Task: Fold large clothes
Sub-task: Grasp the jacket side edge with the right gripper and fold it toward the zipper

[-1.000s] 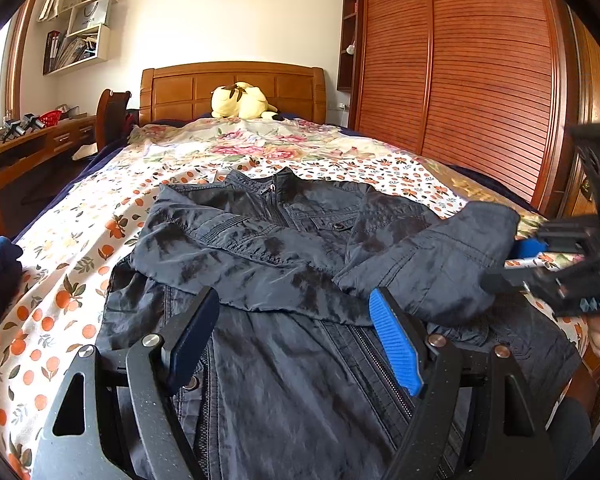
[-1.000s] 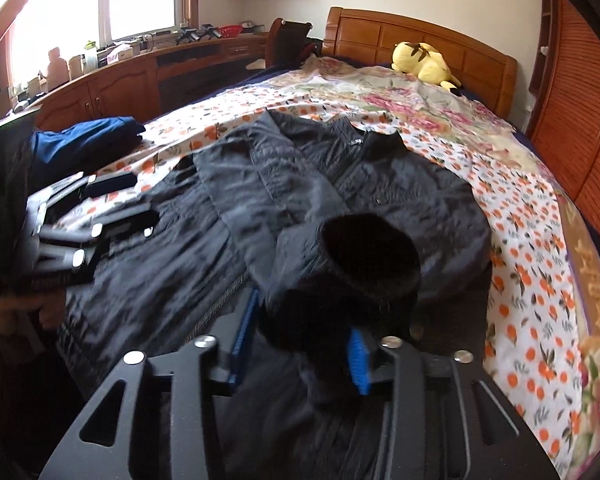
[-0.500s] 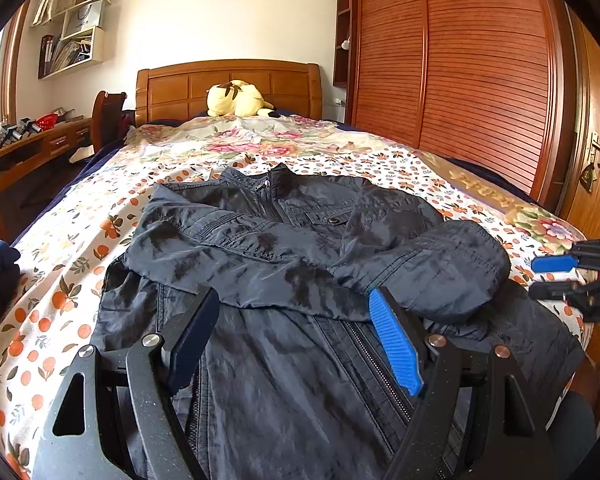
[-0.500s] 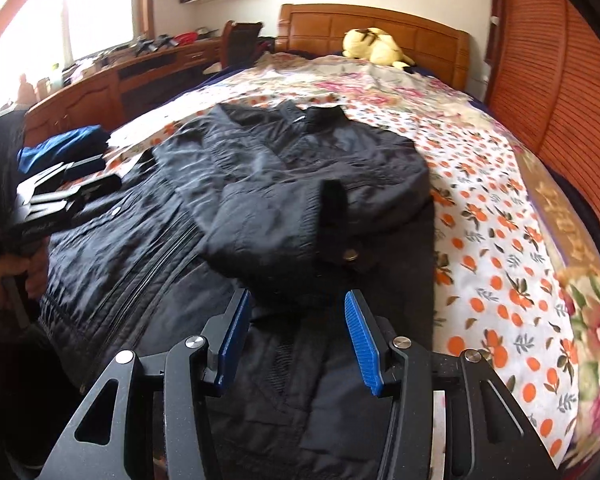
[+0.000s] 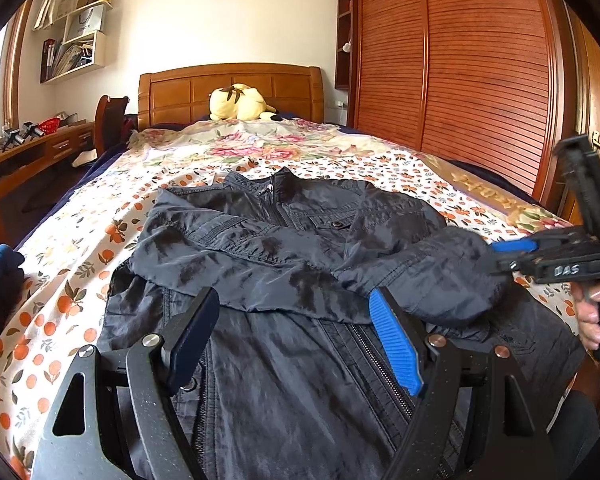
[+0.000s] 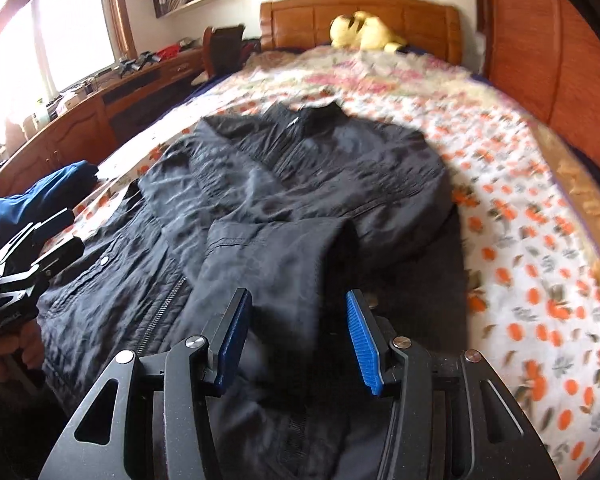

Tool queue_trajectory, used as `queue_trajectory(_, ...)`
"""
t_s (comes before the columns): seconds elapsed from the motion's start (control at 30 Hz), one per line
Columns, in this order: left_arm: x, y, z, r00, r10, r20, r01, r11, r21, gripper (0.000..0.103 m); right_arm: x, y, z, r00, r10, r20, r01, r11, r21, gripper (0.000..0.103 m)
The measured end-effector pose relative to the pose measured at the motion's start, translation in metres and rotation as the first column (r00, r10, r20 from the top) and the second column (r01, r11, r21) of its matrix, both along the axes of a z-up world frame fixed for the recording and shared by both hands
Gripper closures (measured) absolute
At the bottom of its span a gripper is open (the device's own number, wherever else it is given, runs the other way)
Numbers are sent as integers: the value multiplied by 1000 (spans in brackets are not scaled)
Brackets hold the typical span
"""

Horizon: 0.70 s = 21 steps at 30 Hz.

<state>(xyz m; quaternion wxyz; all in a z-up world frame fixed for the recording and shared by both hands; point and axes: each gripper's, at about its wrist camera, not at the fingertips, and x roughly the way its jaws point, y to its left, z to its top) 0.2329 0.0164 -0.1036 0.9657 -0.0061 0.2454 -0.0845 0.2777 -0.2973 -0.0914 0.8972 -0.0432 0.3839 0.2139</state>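
A dark zip jacket (image 5: 300, 240) lies face up on the flowered bed cover (image 5: 80, 280), collar toward the headboard, both sleeves crossed over the chest. My left gripper (image 5: 296, 340) hovers open over the lower front, nothing between its fingers. In the right wrist view the folded right sleeve (image 6: 284, 248) lies just ahead of and below my right gripper (image 6: 296, 336). Its jaws are closing, with sleeve cloth under the gap, and the blue pads (image 6: 360, 340) stand clear of it. From the left wrist view the right gripper (image 5: 504, 256) sits at the sleeve's cuff end, a hand holding it.
A yellow plush toy (image 5: 240, 102) rests by the wooden headboard. Folded blue cloth (image 6: 52, 184) lies at the bed's left edge. A slatted wooden wardrobe (image 5: 460, 60) runs along the right side, a desk (image 6: 80, 128) along the left. The left gripper (image 6: 60, 236) shows at the left rim.
The right gripper let go of the sleeve cuff, which now lies across the jacket; it drew back, then came in low over the sleeve with a roll. The left gripper kept still.
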Motion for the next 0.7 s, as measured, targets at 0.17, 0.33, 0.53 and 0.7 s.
queue_trajectory(0.17, -7, 13, 4, 1000, 14, 14, -14, 1000, -5, 25, 1, 27, 7, 996, 78, 49, -77, 997, -19, 94)
queue_trajectory(0.33, -14, 30, 7, 999, 36, 20, -36, 999, -5, 25, -12, 59, 27, 982, 141, 123, -141, 990, -8, 94)
queue_trajectory(0.53, -19, 48, 8, 998, 63, 20, -63, 998, -13, 25, -35, 100, 26, 959, 260, 115, -261, 965, -10, 94)
queue_trajectory(0.7, -22, 61, 8, 996, 82, 20, -82, 996, -18, 25, -47, 125, 1, 945, 326, 38, -325, 945, -26, 94)
